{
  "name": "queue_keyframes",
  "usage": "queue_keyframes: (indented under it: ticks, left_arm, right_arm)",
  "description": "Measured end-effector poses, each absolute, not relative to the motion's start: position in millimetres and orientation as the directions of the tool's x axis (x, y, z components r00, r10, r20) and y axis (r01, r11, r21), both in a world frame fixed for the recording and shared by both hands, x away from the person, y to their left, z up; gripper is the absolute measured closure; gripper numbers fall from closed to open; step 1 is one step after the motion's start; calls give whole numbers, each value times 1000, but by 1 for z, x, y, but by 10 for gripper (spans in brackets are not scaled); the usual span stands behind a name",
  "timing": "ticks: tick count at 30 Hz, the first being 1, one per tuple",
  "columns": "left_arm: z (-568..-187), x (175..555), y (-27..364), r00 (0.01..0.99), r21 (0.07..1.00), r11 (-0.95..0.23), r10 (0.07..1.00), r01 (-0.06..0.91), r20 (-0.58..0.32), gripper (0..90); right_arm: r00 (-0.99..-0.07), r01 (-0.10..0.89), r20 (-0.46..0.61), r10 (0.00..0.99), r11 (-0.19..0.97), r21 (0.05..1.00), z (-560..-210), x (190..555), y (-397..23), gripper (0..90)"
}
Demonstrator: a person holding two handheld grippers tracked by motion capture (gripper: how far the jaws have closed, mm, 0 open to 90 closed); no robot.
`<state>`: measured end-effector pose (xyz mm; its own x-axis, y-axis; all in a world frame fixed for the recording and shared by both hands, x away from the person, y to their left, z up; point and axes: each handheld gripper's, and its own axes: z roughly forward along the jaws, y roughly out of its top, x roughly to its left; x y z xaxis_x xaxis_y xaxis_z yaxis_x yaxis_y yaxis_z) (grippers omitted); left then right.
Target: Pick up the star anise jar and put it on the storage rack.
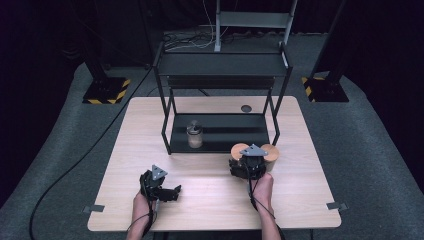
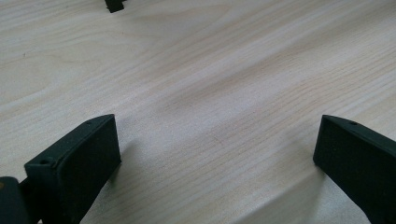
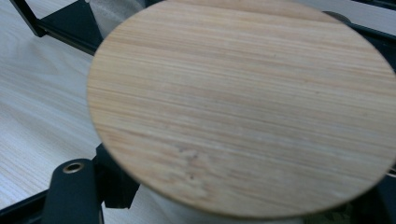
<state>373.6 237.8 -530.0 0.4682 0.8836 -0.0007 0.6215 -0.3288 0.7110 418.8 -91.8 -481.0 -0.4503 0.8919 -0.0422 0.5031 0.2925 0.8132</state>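
Forearms enter at the tabletop's [image 1: 210, 210] near edge in the high view. Left gripper [image 1: 167, 192] rests near the near-left corner; right gripper [image 1: 248, 165] is at two wooden-lidded jars [image 1: 271, 152] right of centre, before the rack's [image 1: 220, 95] front right leg.

Left gripper view: jaws wide, bare wood between.

Right gripper view: a wooden lid [image 3: 243, 107] looms close, jaws apparently clamped on the jar beneath.

Judged step: jar grasped; next, lift it clear of its neighbour.
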Motion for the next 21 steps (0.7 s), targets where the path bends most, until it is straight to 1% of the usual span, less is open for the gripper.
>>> queue_keyframes:
  ticks: [21]
  left_arm:
    - [-530,374,238,468,712,-329,883,621,-1,1]
  right_arm:
    - [-458,497,-50,888,302,813,-475,428,-87,251]
